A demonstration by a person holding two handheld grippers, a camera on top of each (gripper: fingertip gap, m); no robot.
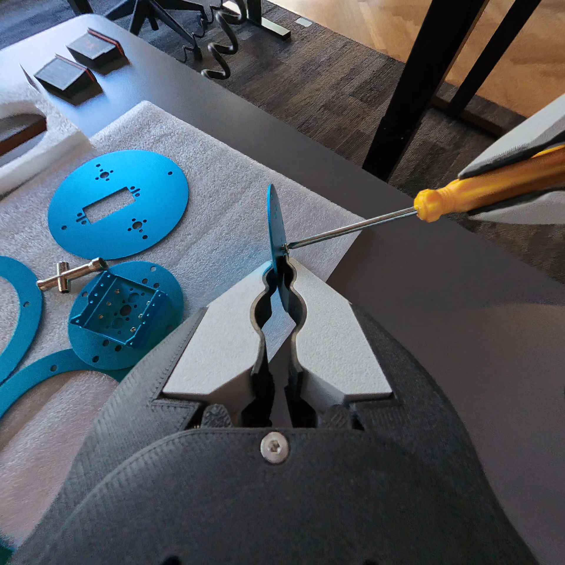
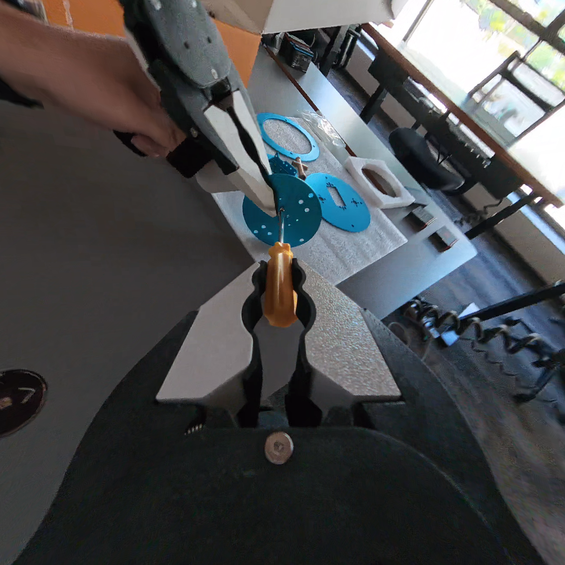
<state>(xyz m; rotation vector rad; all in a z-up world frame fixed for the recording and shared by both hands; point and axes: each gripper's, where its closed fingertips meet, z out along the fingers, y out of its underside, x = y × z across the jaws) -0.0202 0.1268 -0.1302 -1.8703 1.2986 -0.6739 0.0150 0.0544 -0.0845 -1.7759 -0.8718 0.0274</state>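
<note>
A: What sits at the middle of this?

B: A blue disc [image 1: 276,232], held on edge above the white foam sheet [image 1: 220,195]. The left hand-held gripper [image 1: 279,269] is clamped on its lower rim, jaws together on the thin metal. In the right wrist view the same disc [image 2: 293,211] faces the camera, dotted with small holes.

A: And the tool?

B: A screwdriver [image 1: 428,204] with a yellow handle. The right hand-held gripper [image 2: 279,275] is clamped around that handle, and the steel shaft runs to the disc, its tip on a small screw [image 1: 286,247] just above the left fingertips.

A: What lies around the disc?

B: Beside it, flat on the foam, a blue round plate with a rectangular cutout [image 1: 117,203]. Nearer the camera than that plate, a smaller blue plate carrying a bracket [image 1: 122,312], with a metal cross wrench [image 1: 72,273] touching its edge. Farther from the disc, blue rings [image 1: 18,308] at the foam's side. Well beyond, two black boxes [image 1: 82,67] on the grey counter [image 1: 428,305].

A: Anything else?

B: A person's hand [image 2: 91,76] grips the left tool's body in the right wrist view.
</note>
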